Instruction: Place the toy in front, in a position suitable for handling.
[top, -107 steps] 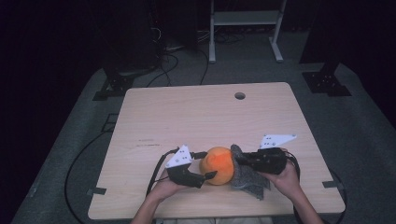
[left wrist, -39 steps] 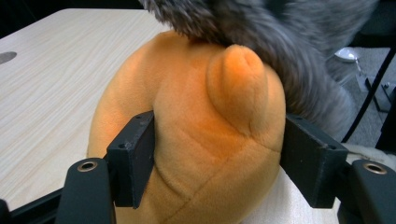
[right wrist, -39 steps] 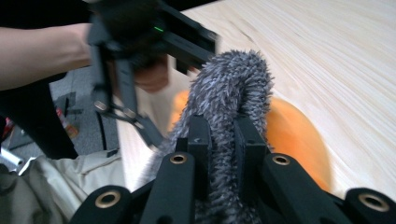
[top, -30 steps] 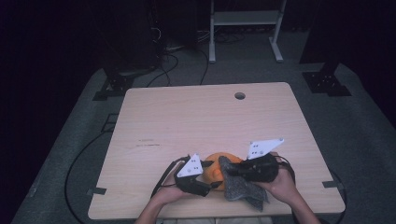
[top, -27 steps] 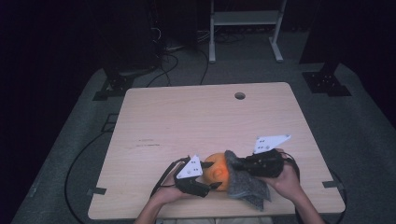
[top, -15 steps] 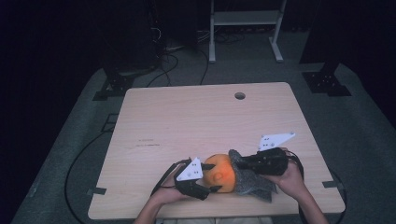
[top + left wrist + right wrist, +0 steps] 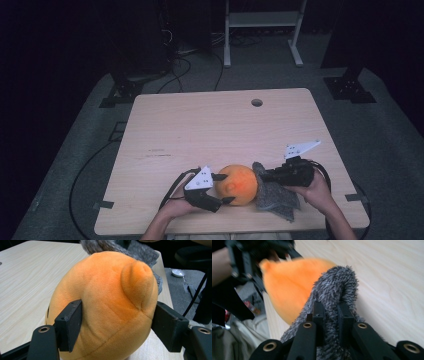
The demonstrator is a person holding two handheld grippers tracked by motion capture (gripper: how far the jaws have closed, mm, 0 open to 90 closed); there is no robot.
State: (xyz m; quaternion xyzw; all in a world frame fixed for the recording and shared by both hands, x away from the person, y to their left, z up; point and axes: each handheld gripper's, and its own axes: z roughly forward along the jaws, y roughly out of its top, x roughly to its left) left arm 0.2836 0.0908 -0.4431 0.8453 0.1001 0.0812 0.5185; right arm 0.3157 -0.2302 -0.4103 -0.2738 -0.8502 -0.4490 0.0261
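At the lower middle of the high view, the left gripper [image 7: 225,188] clamped a round orange plush [image 7: 239,184]; its jaws had just been easing wider, pads touching the plush. To its right, the right gripper [image 7: 261,175] pinched a grey fuzzy cloth [image 7: 277,197] tight against it. Wiping looked underway, not finished. Beyond lay bare table [image 7: 215,125].

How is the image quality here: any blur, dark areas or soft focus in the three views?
High view: the room around is dark, the table evenly lit and sharp. Left gripper view: orange plush toy crisp, no glare. Right gripper view: the toy and the left gripper behind it are smeared by blur; grey cloth and near fingers stay sharper.
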